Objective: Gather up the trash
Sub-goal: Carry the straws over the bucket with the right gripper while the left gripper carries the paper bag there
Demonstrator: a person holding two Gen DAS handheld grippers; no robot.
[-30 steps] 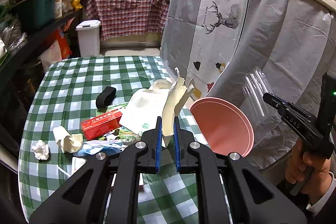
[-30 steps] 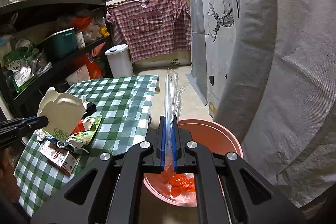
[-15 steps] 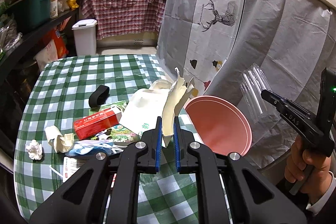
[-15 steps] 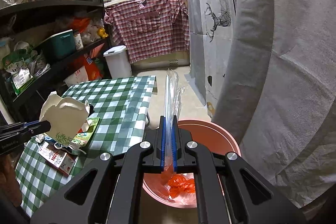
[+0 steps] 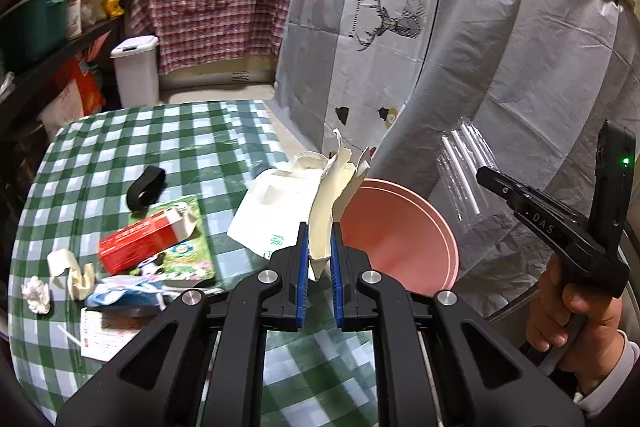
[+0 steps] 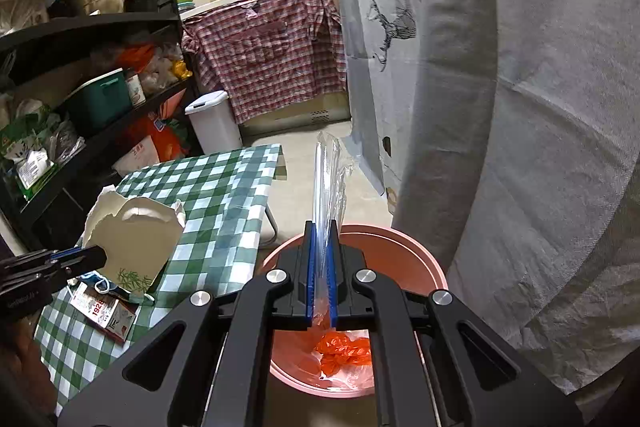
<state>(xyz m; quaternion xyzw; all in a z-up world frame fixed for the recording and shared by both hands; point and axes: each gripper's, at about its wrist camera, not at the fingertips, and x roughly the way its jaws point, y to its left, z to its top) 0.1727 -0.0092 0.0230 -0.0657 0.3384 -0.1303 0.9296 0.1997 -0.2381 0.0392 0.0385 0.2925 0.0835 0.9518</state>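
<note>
Trash is pinched in both tongs: a torn paper box [image 5: 320, 227] in the left tongs [image 5: 319, 259], a clear wrapper [image 6: 326, 195] in the right tongs [image 6: 321, 275]. The pink bin [image 5: 408, 227] is seen at two o'clock from the left tongs, directly under the right, which are nearer.

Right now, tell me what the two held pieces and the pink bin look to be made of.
Left claw holds a torn carton: matte cream paperboard, ragged edge, printed green leaves. Right claw holds a clear wrapper: thin glossy plastic film, see-through and creased. Pink bin: probably moulded plastic, smooth with a dull sheen.
</note>
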